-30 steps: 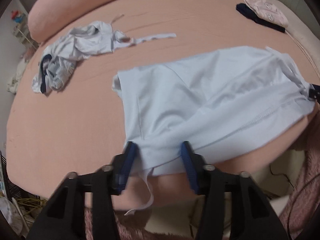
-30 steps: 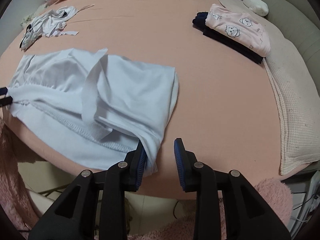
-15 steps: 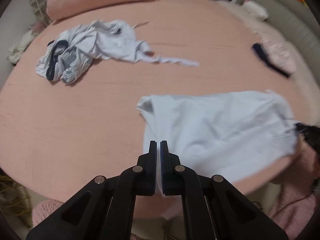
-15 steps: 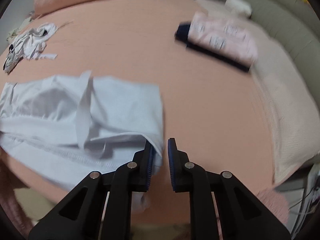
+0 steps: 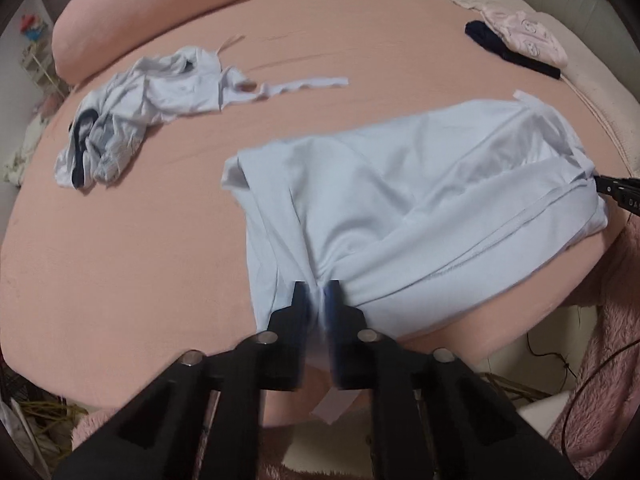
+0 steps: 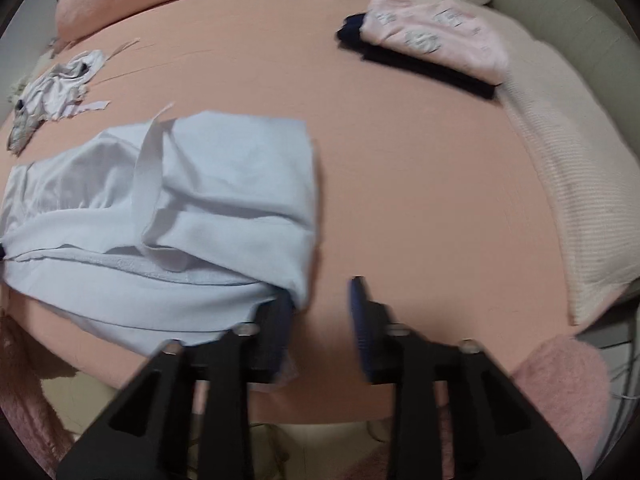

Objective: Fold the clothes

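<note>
On the pink bed (image 5: pixel 120 240), the left gripper (image 5: pixel 318 292) has just closed its jaws on the near hem of the pale blue cotton garment (image 5: pixel 400 200). The right gripper (image 6: pixel 322 292) holds its jaws apart, with the garment's corner beside the left one.

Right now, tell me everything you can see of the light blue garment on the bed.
The light blue garment is thin, soft cloth, partly folded, with a stitched hem and a loose strap on top. It lies rumpled on the pink bed, near edge overhanging. The left gripper, whose jaws have just been closing, pinches that edge; the right gripper stands open at its corner.
</note>
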Demonstrator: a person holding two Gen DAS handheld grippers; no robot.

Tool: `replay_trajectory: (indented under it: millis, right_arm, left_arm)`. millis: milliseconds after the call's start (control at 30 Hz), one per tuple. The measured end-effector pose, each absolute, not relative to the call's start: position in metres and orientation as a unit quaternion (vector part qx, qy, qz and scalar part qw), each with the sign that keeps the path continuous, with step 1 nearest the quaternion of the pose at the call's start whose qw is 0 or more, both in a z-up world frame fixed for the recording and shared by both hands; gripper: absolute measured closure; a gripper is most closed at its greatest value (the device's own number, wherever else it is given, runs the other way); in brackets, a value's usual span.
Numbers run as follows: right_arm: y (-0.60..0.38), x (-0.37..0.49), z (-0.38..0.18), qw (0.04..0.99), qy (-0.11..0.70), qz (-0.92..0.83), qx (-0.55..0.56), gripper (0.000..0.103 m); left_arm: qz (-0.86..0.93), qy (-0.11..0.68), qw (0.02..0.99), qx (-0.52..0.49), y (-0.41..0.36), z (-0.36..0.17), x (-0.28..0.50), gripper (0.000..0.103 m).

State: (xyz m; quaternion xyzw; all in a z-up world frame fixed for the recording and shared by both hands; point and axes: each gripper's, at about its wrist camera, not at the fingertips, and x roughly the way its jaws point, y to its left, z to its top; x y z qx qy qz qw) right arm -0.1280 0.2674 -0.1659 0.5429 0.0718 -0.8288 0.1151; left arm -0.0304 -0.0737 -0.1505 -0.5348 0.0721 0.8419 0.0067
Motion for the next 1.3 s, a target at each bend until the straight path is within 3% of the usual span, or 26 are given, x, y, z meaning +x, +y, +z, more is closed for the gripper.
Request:
replay_trajectory:
  millis: [433, 500, 567, 633, 667, 700, 767, 867, 967, 1067, 1167, 1233, 1300]
  right_arm:
    - [0.275, -0.127, -0.118, 0.13, 0.009, -0.867, 0.481, 0.1]
    - [0.284, -0.116, -0.122, 0.12, -0.006, -0.864, 0.49, 0.1]
    - [0.294, -0.119, -0.151, 0.101, -0.023, -0.831, 0.547, 0.09]
    - [0.301, -0.12, -0.171, 0.099, -0.053, -0.806, 0.581, 0.09]
    - [0.3, -0.118, -0.164, 0.101, -0.049, -0.813, 0.571, 0.088]
    - [0.296, -0.114, -0.153, 0.104, -0.031, -0.822, 0.559, 0.086]
    - [0.281, -0.104, -0.135, 0.107, 0.035, -0.84, 0.53, 0.068]
    - [0.258, -0.09, -0.115, 0.096, 0.124, -0.862, 0.482, 0.069]
    - [0.237, -0.086, -0.113, 0.122, 0.159, -0.862, 0.465, 0.069]
    - [0.215, -0.094, -0.14, 0.192, 0.15, -0.808, 0.536, 0.069]
    - [0.212, -0.097, -0.152, 0.19, 0.126, -0.803, 0.55, 0.07]
    - [0.219, -0.099, -0.147, 0.193, 0.098, -0.807, 0.55, 0.076]
    - [0.225, -0.103, -0.143, 0.2, 0.089, -0.807, 0.548, 0.084]
  left_arm:
    - [0.864, 0.012, -0.008, -0.504, -0.107, -0.13, -0.056, 0.094]
    - [0.859, -0.009, -0.007, -0.511, -0.115, -0.142, -0.05, 0.088]
    - [0.846, -0.031, -0.002, -0.532, -0.122, -0.156, -0.049, 0.082]
    - [0.855, -0.015, 0.002, -0.519, -0.116, -0.15, -0.044, 0.079]
    - [0.862, 0.0, 0.004, -0.507, -0.111, -0.143, -0.04, 0.072]
    - [0.869, 0.014, 0.006, -0.494, -0.106, -0.137, -0.037, 0.055]
    - [0.88, 0.044, 0.013, -0.473, -0.094, -0.128, -0.032, 0.044]
    - [0.88, 0.093, 0.042, -0.463, -0.069, -0.133, -0.035, 0.044]
    - [0.873, 0.128, 0.079, -0.464, -0.045, -0.14, -0.041, 0.044]
    - [0.845, 0.124, 0.112, -0.507, -0.031, -0.156, -0.051, 0.044]
    - [0.843, 0.123, 0.098, -0.514, -0.029, -0.168, -0.051, 0.046]
    - [0.848, 0.113, 0.094, -0.51, -0.032, -0.165, -0.051, 0.061]
    - [0.852, 0.102, 0.091, -0.506, -0.035, -0.161, -0.052, 0.087]
